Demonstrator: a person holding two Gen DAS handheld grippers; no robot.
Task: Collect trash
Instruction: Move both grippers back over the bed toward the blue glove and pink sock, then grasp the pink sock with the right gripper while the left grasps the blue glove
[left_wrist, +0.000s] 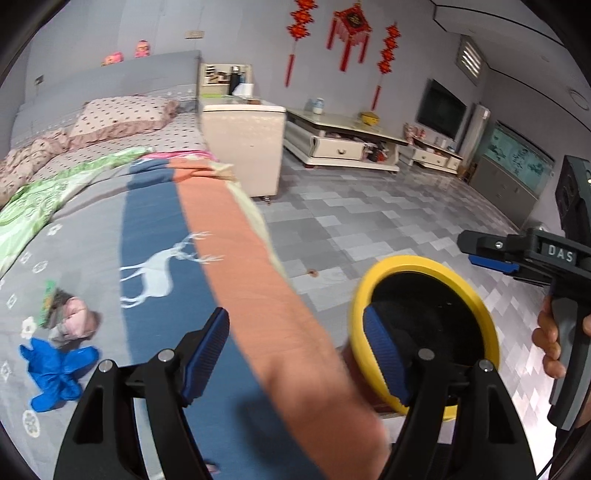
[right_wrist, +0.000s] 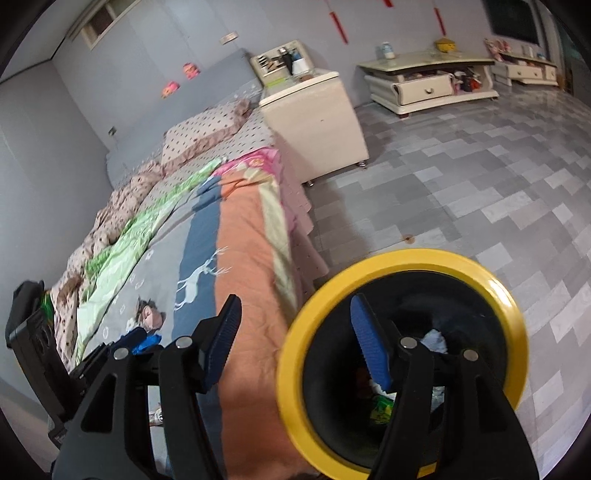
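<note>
On the bed's grey cover lie a crumpled blue piece, a pink and grey wad and a green wrapper. My left gripper hangs open over the bed's orange edge strip, to the right of that trash, with nothing between its pads. A black bin with a yellow rim stands on the floor beside the bed. My right gripper is open and empty, its right finger in front of the bin's mouth. White paper and a green wrapper lie inside the bin. The pink wad shows here too.
A cream bedside cabinet stands past the bed's edge, low cream tables along the far wall. The grey tiled floor spreads to the right. A hand holds the right gripper at the right edge.
</note>
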